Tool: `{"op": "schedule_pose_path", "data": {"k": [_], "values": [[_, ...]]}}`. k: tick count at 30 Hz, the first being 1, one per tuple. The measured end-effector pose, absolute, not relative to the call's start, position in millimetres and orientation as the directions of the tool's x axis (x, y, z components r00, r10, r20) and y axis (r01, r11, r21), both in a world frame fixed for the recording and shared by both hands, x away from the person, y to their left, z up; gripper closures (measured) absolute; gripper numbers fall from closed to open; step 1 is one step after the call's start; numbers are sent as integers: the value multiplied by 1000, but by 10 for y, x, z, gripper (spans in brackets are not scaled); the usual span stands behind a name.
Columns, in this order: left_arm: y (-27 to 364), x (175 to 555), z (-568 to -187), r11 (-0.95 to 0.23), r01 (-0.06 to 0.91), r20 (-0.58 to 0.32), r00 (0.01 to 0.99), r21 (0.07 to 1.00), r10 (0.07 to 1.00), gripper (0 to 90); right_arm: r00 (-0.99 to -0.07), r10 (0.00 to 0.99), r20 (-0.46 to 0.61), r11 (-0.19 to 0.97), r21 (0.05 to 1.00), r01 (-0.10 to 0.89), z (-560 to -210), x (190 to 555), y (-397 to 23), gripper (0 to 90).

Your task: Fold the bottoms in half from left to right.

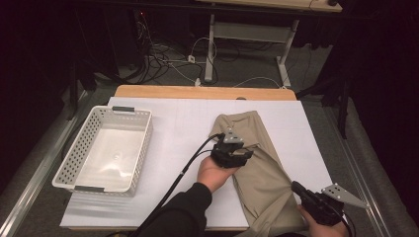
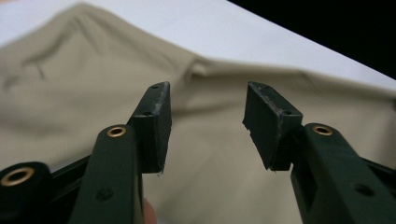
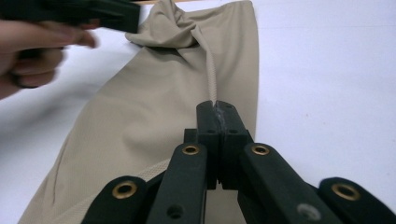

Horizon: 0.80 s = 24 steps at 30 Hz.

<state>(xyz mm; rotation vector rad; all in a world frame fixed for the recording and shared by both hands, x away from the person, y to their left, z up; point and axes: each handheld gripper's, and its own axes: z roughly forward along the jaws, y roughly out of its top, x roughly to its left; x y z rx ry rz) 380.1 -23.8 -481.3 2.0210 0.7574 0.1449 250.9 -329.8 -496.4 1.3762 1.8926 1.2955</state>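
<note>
The shorts [image 1: 257, 168] lay on the desk [image 1: 178, 128]; the right gripper [image 3: 218, 109] pinched a fold shut; the left gripper [image 2: 205, 126] hovered open over the cloth; best lowered squarely before closing.

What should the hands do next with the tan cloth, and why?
Probably close the left gripper on the tan cloth. Its jaws stand open just over the fabric, while the right gripper is already shut on a pinched ridge of it.
</note>
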Motion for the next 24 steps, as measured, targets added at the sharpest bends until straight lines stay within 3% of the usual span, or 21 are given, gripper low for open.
{"op": "schedule_pose_path", "data": {"k": [4, 7, 10, 13, 15, 24], "values": [[-91, 3469, -4942, -428, 483, -207, 812, 764, 546, 491, -388, 911, 142, 68, 875, 480, -4992, 2504, -3306, 900], [-43, 3229, -5038, -445, 527, -278, 814, 724, 511, 496, -380, 915, 137, 75, 867, 493, -5038, 2505, -3306, 900], [-24, 2932, -5078, -481, 481, -241, 845, 733, 477, 488, -378, 915, 140, 77, 860, 504, -5080, 2470, -3281, 808], [47, 2710, -5109, -522, 383, -139, 884, 762, 446, 459, -391, 913, 120, 96, 867, 490, -5043, 2388, -3248, 733], [123, 2640, -5136, -531, 339, -93, 895, 777, 437, 421, -405, 908, 105, 112, 871, 478, -5004, 2317, -3237, 709], [258, 2630, -5196, -486, 349, -142, 900, 801, 412, 444, -520, 851, 70, 202, 870, 449, -4982, 1921, -3054, 702]]}}
